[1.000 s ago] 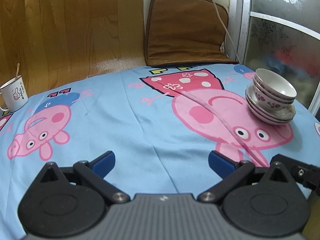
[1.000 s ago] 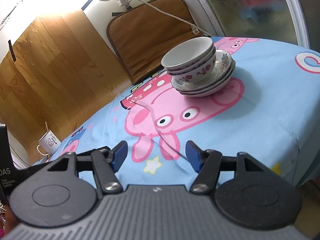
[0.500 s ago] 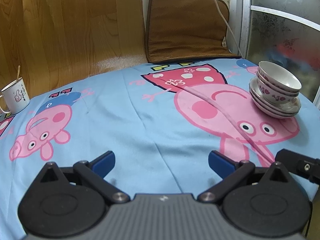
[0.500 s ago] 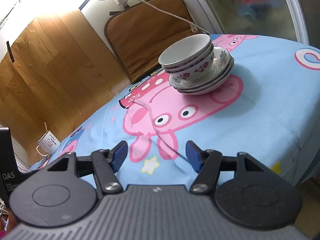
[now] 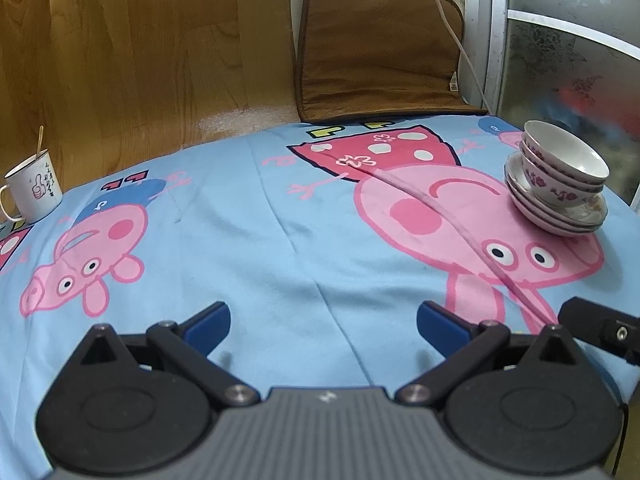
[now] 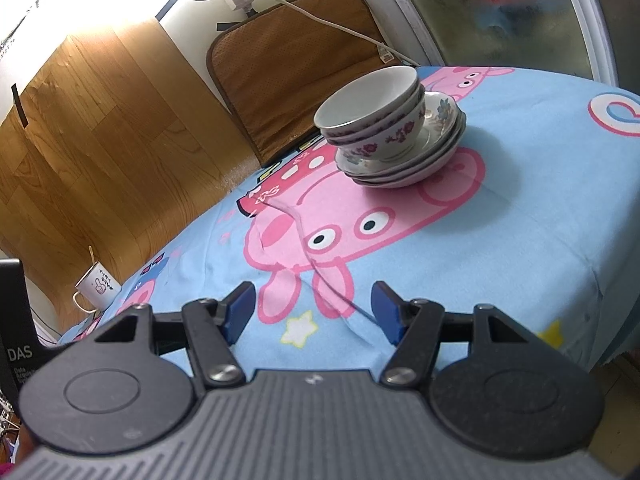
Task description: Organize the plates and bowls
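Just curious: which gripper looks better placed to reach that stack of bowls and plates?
Probably the right gripper: the stack of bowls and plates sits almost straight ahead of its open jaws. For the left gripper, the stack lies far off to the side.

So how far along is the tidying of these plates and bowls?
It looks nearly or fully done: the bowls sit nested on the stacked plates on the blue cartoon tablecloth. Nothing is in hand; the left hand-held gripper and right hand-held gripper are both open and empty. Only a mug stands apart, and no loose dishes show.

Home: cartoon tablecloth [image 5: 248, 240], enamel mug [image 5: 34, 186]
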Tool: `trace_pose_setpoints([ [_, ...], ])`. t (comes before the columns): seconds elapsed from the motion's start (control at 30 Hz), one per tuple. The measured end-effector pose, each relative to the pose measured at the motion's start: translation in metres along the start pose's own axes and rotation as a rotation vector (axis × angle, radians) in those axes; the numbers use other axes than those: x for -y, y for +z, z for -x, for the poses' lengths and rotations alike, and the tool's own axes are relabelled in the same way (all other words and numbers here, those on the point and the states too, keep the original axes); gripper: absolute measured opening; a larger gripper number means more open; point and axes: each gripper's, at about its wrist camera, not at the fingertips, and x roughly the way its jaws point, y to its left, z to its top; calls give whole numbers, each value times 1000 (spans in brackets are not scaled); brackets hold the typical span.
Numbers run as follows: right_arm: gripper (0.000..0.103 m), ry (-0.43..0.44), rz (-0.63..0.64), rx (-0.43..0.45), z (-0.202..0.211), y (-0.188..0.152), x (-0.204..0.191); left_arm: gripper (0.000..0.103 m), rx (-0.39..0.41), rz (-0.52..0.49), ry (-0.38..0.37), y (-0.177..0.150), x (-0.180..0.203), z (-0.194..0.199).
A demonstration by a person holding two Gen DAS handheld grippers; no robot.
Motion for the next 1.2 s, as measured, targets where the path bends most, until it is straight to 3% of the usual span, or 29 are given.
trace_pose_setpoints([
  [0.97,66,-1,-3,7,1,1,0,103,7,6,19,0,-2,1],
  [1.2,66,1,-9,13,2,2,1,103,-3,-4,-14,0,1,2],
])
